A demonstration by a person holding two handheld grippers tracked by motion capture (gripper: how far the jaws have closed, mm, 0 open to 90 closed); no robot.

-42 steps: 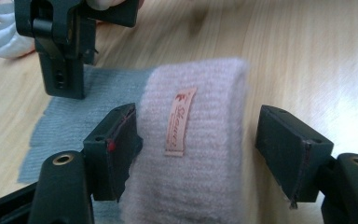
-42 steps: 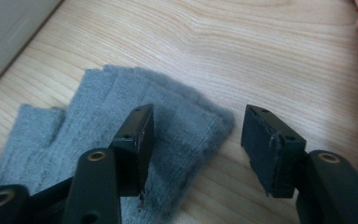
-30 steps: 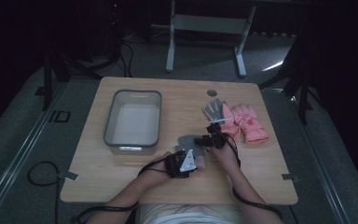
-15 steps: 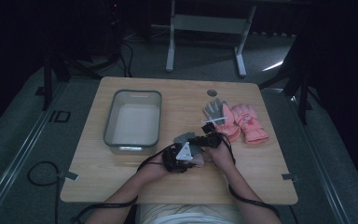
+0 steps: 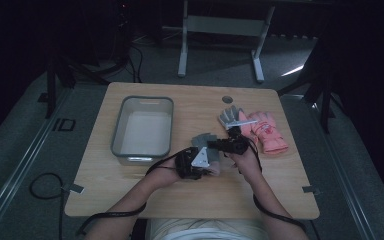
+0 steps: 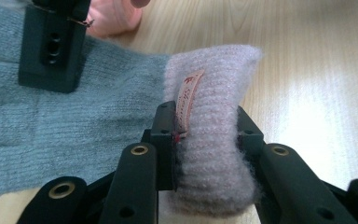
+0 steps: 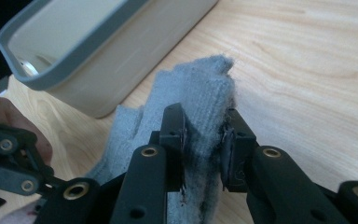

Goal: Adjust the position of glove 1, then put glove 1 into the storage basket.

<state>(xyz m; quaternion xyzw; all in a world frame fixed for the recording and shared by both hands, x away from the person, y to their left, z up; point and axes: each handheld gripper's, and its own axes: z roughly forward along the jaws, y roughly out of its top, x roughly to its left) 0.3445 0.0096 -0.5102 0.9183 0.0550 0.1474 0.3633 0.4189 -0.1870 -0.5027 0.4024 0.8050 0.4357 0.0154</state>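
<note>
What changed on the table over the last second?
Both claws have just been closing on the grey knit glove: left claw pinches its pale cuff, right claw its finger end, and the hands drew together. Tub, pink glove and other grey glove stayed put.

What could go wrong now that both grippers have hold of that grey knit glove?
The left gripper pinches only the pale ribbed cuff, and the right gripper only a bunched fold of the grey glove. The soft knit might slip out or stretch if the hands pull apart. The glove could also drag across the table and catch the bin nearby.
</note>
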